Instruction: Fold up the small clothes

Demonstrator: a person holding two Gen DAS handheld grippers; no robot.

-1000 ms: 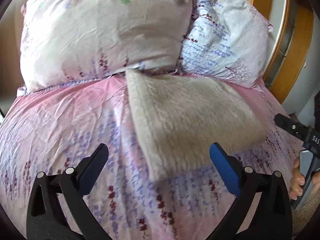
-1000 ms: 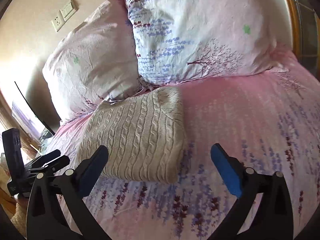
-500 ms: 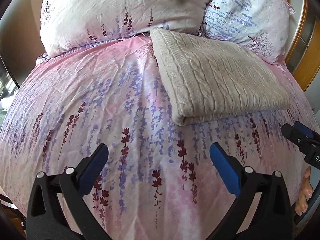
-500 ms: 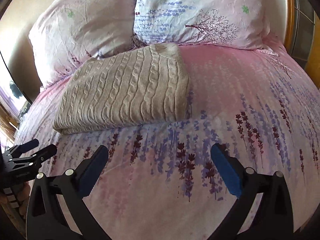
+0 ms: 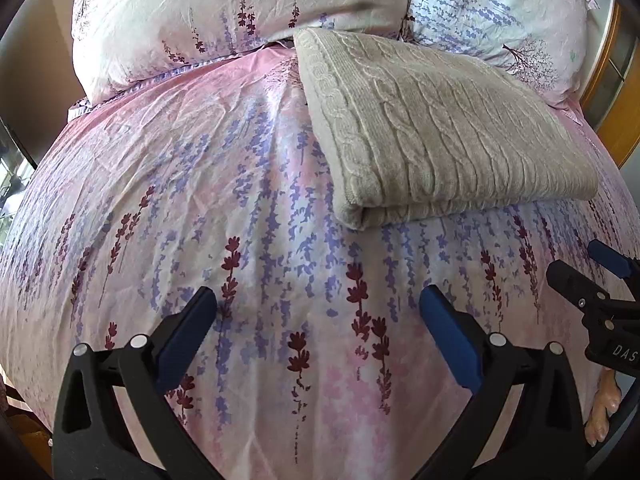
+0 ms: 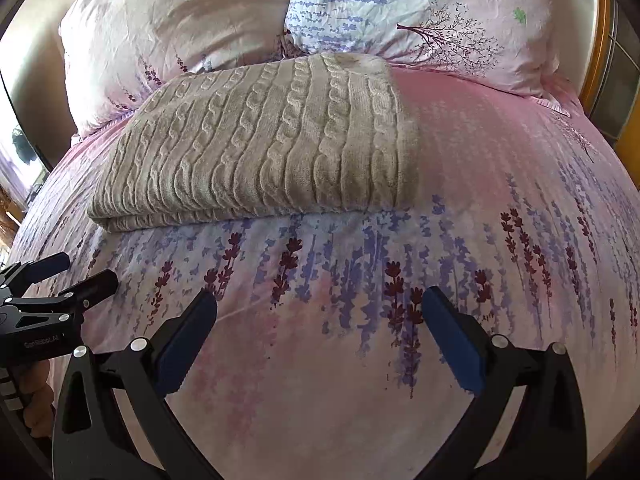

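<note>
A beige cable-knit sweater (image 5: 436, 136) lies folded into a flat rectangle on the bed, its far edge against the pillows; it also shows in the right wrist view (image 6: 260, 148). My left gripper (image 5: 318, 320) is open and empty, held above the bedcover well short of the sweater's near folded edge. My right gripper (image 6: 318, 320) is open and empty too, also back from the sweater. Each gripper shows at the edge of the other's view, the right one (image 5: 592, 276) at right and the left one (image 6: 68, 276) at left.
The bed has a pink floral cover (image 5: 240, 220). Two floral pillows (image 5: 240, 4) (image 5: 500, 12) lean at the head. A wooden frame (image 5: 608, 92) runs along the right side. A wall (image 6: 24, 52) is at the left.
Both grippers have pulled back from the folded sweater toward the foot of the bed, so more bedcover shows in front of them. Both stay open. The sweater has not moved.
</note>
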